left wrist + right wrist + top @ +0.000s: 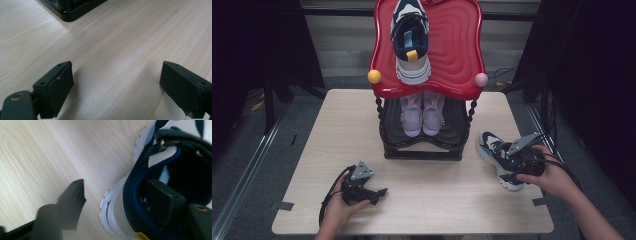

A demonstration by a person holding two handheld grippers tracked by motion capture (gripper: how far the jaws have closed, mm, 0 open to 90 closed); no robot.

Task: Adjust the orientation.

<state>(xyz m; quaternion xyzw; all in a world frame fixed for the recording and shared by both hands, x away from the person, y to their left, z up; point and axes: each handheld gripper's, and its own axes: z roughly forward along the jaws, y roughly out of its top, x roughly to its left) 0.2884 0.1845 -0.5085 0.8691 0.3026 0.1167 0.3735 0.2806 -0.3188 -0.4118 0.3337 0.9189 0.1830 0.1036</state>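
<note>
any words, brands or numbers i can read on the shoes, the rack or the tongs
None can be read.
Navy and white shoe on the table: no legible brand or label; the right gripper view shows its side blurred.
Matching shoe on the red shelf: too small to tell.
Lilac pair: no text visible.
Left tongs, right tongs: plain black, no markings.

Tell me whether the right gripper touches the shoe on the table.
Touching. In the right gripper view, one jaw of the right gripper sits inside the shoe against the heel collar; the other stands clear outside.
</note>
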